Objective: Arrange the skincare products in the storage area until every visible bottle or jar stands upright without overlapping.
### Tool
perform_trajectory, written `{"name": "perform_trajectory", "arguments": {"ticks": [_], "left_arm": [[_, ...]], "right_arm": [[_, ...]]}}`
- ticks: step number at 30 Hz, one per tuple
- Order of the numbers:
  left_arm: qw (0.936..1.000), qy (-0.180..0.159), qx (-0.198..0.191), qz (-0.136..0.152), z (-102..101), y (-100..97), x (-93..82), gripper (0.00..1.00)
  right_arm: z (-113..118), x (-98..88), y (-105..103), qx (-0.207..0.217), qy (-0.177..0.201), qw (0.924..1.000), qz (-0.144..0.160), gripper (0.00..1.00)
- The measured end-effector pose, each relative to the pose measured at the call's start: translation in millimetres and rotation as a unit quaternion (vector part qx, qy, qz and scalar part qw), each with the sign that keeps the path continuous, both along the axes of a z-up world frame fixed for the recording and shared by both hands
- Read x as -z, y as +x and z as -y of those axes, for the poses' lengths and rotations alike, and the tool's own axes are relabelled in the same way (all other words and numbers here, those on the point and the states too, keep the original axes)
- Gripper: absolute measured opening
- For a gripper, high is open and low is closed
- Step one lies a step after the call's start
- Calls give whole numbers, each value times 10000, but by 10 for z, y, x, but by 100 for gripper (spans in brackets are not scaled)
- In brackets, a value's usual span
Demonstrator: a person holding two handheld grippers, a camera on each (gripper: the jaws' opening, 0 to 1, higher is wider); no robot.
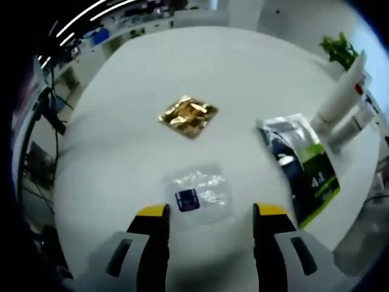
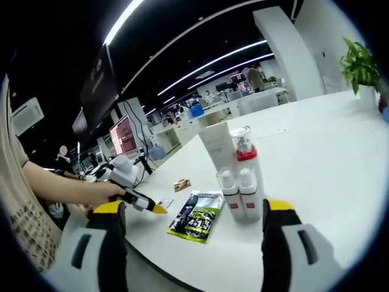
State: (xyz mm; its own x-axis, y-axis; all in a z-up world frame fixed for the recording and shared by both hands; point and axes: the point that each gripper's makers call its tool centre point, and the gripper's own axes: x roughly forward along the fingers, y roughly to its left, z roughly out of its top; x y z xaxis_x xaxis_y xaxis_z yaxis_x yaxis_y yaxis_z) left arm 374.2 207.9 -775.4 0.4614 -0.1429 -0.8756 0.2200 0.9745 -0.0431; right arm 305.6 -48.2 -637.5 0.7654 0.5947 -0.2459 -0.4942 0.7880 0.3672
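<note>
In the left gripper view my left gripper [image 1: 211, 213] is open over a clear sachet with a blue label [image 1: 199, 193], which lies flat on the white table [image 1: 140, 152]. Beyond it lies a gold sachet [image 1: 188, 117]. A silver, green and blue pouch [image 1: 301, 167] lies flat to the right. A white tube [image 1: 343, 91] and bottles [image 1: 352, 125] stand upright at the right edge. In the right gripper view my right gripper [image 2: 194, 207] is open, facing the upright white tube [image 2: 217, 146], a red-banded bottle [image 2: 246, 158] and two small white bottles [image 2: 238, 194]. The pouch [image 2: 197, 224] lies in front of them.
A person's hand [image 2: 103, 191] holds the left gripper [image 2: 146, 205] at the left of the right gripper view, near the gold sachet [image 2: 182, 184]. A potted plant [image 2: 358, 64] stands at the far right of the table. Desks and monitors [image 2: 121, 137] lie beyond the table edge.
</note>
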Motion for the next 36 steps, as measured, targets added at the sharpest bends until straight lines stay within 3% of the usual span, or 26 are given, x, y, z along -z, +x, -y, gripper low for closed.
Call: {"name": "perform_trajectory", "arguments": {"ticks": [8, 14, 17, 22, 25, 30, 36], "left_arm": [[9998, 173, -85, -55, -78, 11, -27, 39], [9996, 138, -235, -9, -72, -1, -43, 38], [9991, -13, -418, 27, -9, -41, -92, 37], [9991, 42, -397, 105, 106, -103, -131, 37], [9969, -170, -757, 126, 191, -156, -151, 37], [9980, 49, -608, 139, 330, -264, -107, 37], [9967, 16, -806, 97, 340, -311, -38, 37]], "right_arm": [[31, 20, 19, 59, -3, 10000, -14, 92], [40, 22, 22, 93, 10, 10000, -28, 92], [28, 12, 18, 99, 25, 9999, -37, 92], [10, 16, 12, 90, 32, 9999, -80, 91], [3, 22, 8, 82, 35, 9999, -112, 91], [-1, 13, 6, 91, 34, 9999, -106, 91], [-8, 11, 0, 82, 41, 9999, -120, 91]]}}
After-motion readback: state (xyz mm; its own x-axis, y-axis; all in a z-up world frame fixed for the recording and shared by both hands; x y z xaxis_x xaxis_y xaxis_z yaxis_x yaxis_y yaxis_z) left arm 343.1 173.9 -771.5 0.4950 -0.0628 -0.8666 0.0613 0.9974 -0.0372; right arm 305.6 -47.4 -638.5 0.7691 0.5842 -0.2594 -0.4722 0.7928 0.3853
